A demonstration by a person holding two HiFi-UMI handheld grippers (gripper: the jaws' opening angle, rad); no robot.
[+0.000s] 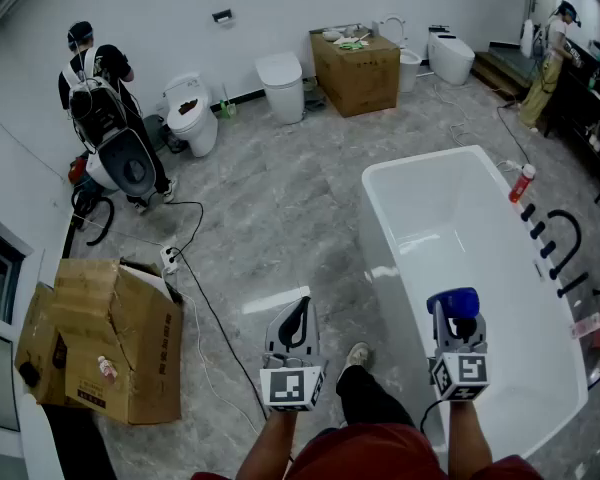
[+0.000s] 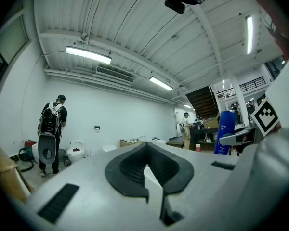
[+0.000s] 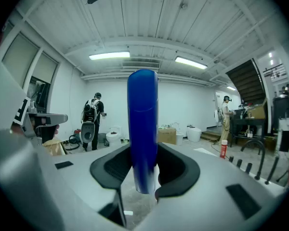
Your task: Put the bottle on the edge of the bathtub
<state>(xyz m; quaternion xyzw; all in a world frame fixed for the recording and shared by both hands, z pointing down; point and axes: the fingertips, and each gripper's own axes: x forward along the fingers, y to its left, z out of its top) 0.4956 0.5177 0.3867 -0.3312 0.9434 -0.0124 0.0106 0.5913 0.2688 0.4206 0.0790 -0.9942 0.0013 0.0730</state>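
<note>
The blue bottle (image 1: 452,301) stands upright between the jaws of my right gripper (image 1: 458,320), which is shut on it and held above the near end of the white bathtub (image 1: 384,230). In the right gripper view the bottle (image 3: 142,129) rises from between the dark pads of that gripper (image 3: 143,170). My left gripper (image 1: 293,330) hovers over the grey floor to the left of the tub, shut and holding nothing. Its own view shows that gripper (image 2: 147,165) with the pads together and the blue bottle (image 2: 226,131) off to the right.
A red bottle (image 1: 521,183) and black tap fittings (image 1: 557,245) sit on the tub's far right rim. An open cardboard box (image 1: 105,338) and a cable (image 1: 210,313) lie on the floor at left. A person (image 1: 105,118) stands near toilets (image 1: 192,118) at the back wall.
</note>
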